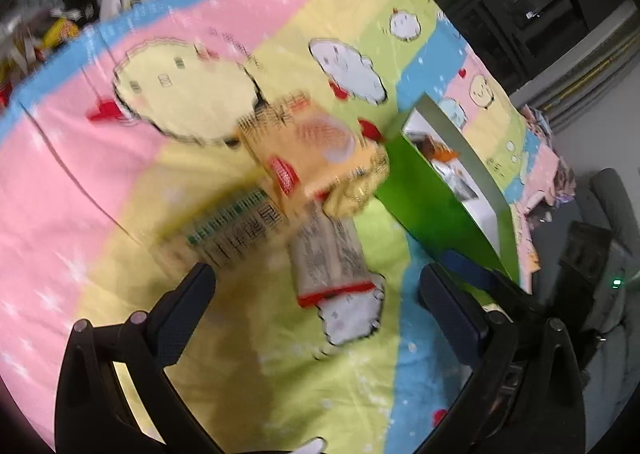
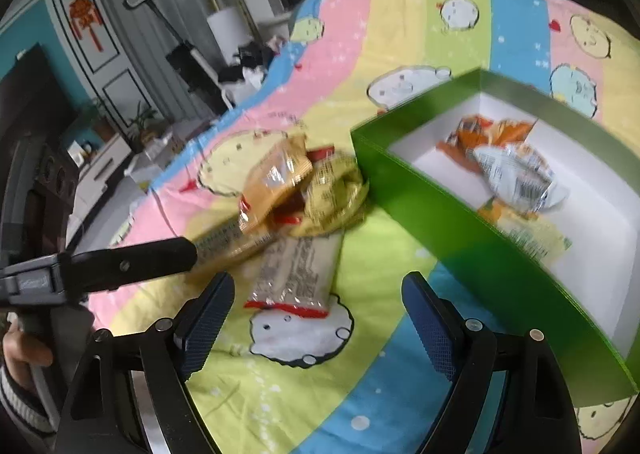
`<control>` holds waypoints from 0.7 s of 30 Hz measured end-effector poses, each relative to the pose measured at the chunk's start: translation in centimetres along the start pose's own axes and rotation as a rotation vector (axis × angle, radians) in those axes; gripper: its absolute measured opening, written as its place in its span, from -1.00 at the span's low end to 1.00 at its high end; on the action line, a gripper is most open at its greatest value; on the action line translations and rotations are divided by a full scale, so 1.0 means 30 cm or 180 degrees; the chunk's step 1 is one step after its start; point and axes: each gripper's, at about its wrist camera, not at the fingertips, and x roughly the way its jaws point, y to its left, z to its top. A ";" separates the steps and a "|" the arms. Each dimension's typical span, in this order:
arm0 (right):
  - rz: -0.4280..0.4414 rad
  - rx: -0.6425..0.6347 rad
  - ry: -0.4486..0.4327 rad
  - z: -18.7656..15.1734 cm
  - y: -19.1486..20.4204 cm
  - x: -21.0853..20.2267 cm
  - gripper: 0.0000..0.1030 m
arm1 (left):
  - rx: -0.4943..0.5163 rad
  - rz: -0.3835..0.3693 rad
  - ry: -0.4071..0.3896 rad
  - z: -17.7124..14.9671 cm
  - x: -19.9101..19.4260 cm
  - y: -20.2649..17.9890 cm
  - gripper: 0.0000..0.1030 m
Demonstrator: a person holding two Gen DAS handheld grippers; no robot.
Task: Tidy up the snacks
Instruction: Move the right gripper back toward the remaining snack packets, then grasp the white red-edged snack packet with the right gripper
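Left tool: spread, empty, above the pile (blurred)
Right tool: spread, empty
Pile: packets beside box
Box: green, holding packets
Sheet: striped

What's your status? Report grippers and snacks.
Both hand-held grippers, left and right, open, empty. Snack pile beside green box. Nothing blocking.
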 end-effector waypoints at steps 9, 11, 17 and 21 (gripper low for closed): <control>0.0167 0.0107 0.0189 -0.027 -0.029 0.076 0.58 | -0.0042 -0.0243 0.0230 -0.013 0.087 -0.046 0.94; 0.0233 0.0147 0.0199 -0.030 -0.035 0.088 0.55 | -0.0036 -0.0254 0.0249 -0.011 0.108 -0.051 0.86; 0.0354 0.0243 0.0208 -0.039 -0.038 0.119 0.46 | -0.0047 -0.0162 0.0287 -0.006 0.156 -0.028 0.59; 0.0382 0.0244 0.0185 -0.033 -0.028 0.142 0.35 | 0.0012 -0.0123 0.0228 0.002 0.165 -0.029 0.46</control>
